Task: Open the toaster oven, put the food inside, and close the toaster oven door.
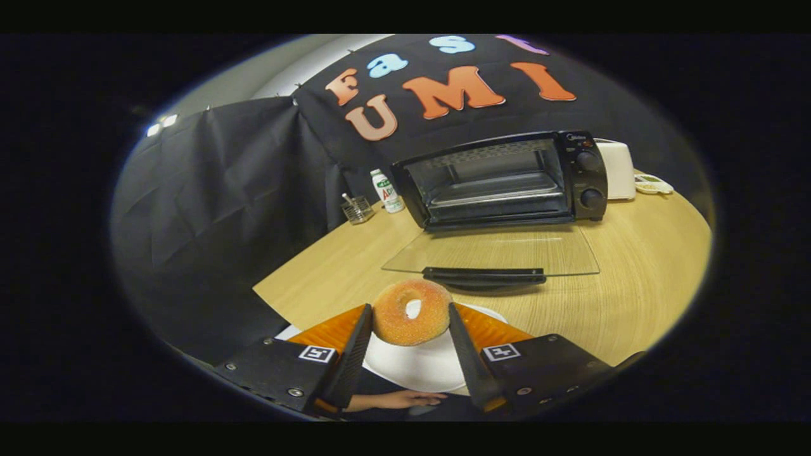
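A sugared orange donut (412, 312) sits upright between my two fingers, and my gripper (410, 313) is shut on it, lifted a little above a white plate (418, 367) at the table's near edge. Beyond the donut stands a black toaster oven (500, 180) with its glass door (494, 256) folded down flat toward me, the dark handle (485, 275) at the door's near rim. Inside the oven a metal tray (491, 190) lies on the rack. Two knobs (590, 180) sit on the oven's right side.
The wooden table (633, 285) stretches around the oven. A small white bottle (386, 190) and a clear glass holder (358, 209) stand left of the oven. A white appliance (618, 168) is behind its right side. A person's hand (399, 399) rests below the plate.
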